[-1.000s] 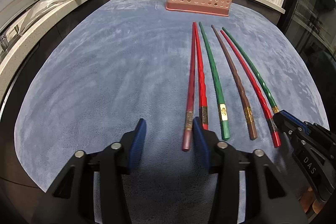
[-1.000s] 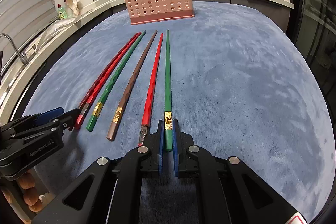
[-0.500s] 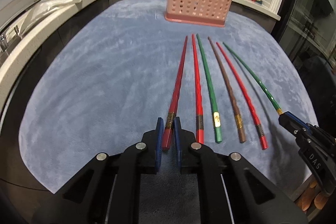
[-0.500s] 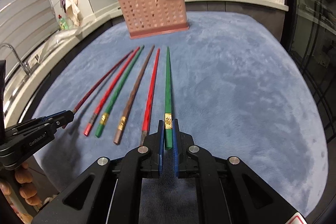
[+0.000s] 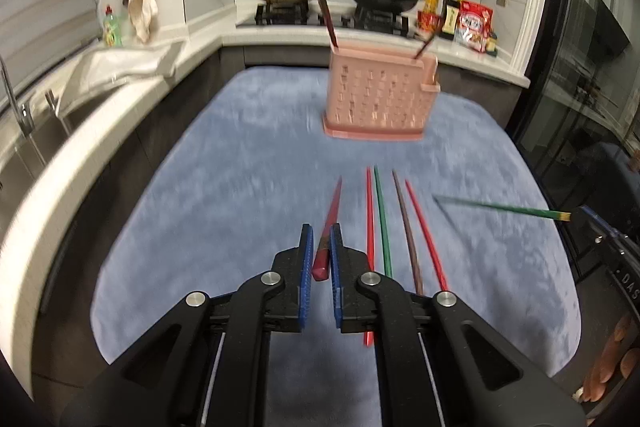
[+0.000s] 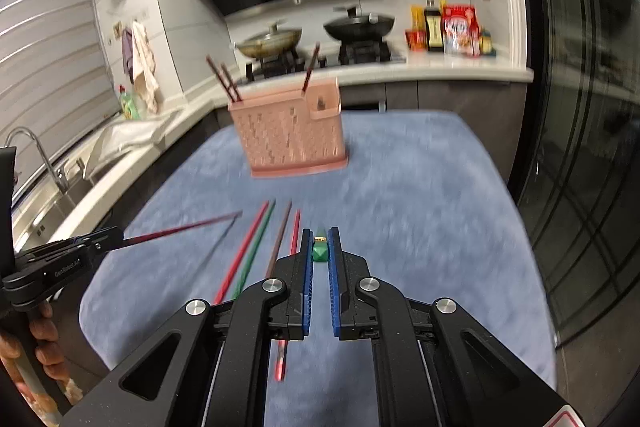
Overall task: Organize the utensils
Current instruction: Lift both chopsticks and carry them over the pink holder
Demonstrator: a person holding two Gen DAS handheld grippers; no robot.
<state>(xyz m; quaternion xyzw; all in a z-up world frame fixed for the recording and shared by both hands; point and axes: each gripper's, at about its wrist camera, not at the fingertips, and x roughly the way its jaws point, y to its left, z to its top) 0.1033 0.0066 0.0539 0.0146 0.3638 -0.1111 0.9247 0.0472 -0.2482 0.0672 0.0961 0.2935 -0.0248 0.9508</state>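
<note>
The dark red chopstick (image 5: 327, 246) is held tight by its thick end in the left gripper (image 5: 319, 254), up off the blue mat (image 5: 224, 179). The green chopstick (image 6: 319, 251) is held the same way in the right gripper (image 6: 318, 251). Four more chopsticks (image 5: 384, 227) are left lying side by side on the mat, near the grippers. The pink basket (image 5: 378, 99) is seen at the far end of the table, with a few chopsticks stuck in it.
</note>
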